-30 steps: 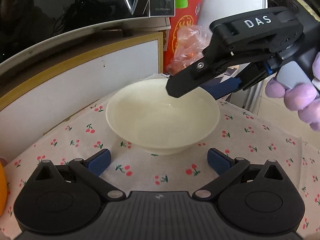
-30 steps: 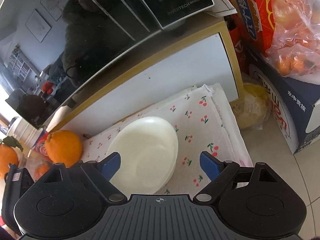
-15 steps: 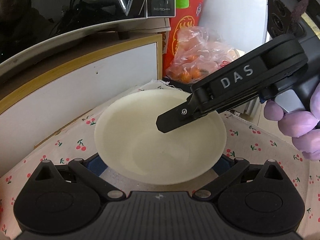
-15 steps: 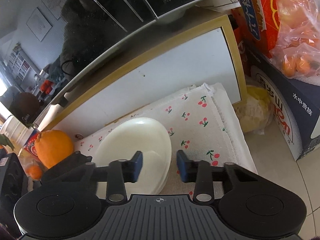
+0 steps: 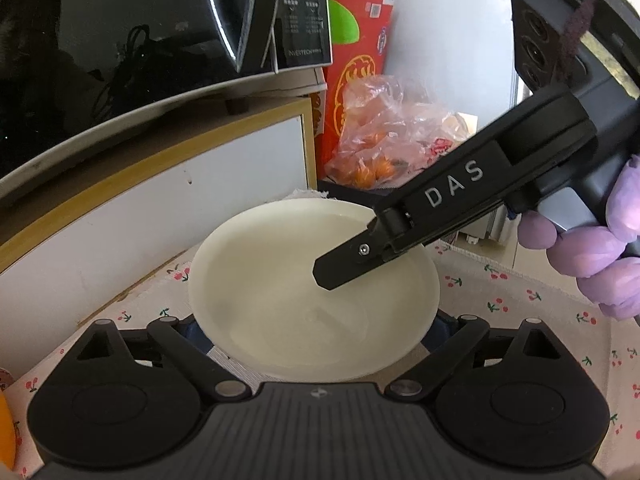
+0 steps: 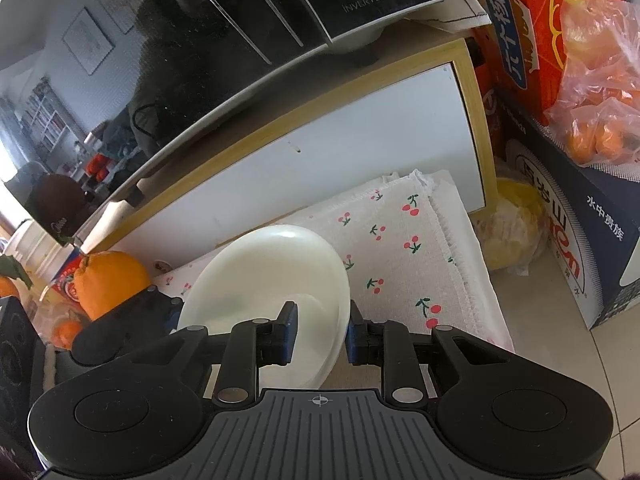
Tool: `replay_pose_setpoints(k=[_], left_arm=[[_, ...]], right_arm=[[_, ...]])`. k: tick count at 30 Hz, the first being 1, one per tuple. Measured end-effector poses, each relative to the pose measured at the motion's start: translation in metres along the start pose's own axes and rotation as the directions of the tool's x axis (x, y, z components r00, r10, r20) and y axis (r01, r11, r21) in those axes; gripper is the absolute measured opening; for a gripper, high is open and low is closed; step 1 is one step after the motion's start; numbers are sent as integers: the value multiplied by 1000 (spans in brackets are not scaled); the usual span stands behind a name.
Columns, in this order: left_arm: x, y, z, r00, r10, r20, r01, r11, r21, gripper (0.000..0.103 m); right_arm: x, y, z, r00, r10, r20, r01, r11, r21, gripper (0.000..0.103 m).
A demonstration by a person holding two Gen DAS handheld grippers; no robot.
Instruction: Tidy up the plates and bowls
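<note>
A cream bowl (image 5: pixel 304 296) sits on the cherry-print cloth (image 5: pixel 520 304); it also shows in the right wrist view (image 6: pixel 272 280). My left gripper (image 5: pixel 316 328) is open, its fingers spread on either side of the bowl's base and mostly hidden under the rim. My right gripper (image 6: pixel 320 334) is shut on the bowl's right rim, one pad inside and one outside. In the left wrist view the right gripper (image 5: pixel 348 268) reaches in over the bowl from the right.
A white cabinet (image 5: pixel 160 208) with a microwave (image 5: pixel 140 32) on it stands close behind. Red boxes and a bag of oranges (image 5: pixel 376 148) stand at the right. A large orange (image 6: pixel 108 280) lies left of the bowl. The table edge (image 6: pixel 492 304) drops to the tiled floor.
My right gripper closed from wide open onto the bowl's rim. My left gripper moved forward so its open fingers now flank the bowl.
</note>
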State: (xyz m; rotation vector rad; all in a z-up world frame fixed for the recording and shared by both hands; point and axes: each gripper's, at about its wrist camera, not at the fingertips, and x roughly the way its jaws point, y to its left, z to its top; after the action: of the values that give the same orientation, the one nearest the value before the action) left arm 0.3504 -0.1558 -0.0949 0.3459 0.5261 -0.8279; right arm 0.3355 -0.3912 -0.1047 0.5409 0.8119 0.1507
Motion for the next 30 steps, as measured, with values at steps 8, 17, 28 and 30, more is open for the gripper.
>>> replay_pose_setpoints(k=[8, 17, 28, 30], left_arm=[[-11, -5, 9, 1000, 16, 27, -16, 1000, 6, 95], [-37, -12, 29, 999, 33, 43, -34, 999, 16, 96], [-93, -28, 55, 995, 54, 81, -56, 998, 24, 98], [-103, -33, 57, 995, 57, 86, -60, 998, 29, 99]], right_arm=[[-13, 11, 5, 1000, 3, 13, -3, 1000, -12, 22], [-41, 34, 13, 999, -1, 36, 2, 999, -38, 22], [-96, 79, 20, 998, -2, 62, 7, 997, -79, 22], [-106, 85, 20, 998, -2, 67, 7, 997, -80, 22]])
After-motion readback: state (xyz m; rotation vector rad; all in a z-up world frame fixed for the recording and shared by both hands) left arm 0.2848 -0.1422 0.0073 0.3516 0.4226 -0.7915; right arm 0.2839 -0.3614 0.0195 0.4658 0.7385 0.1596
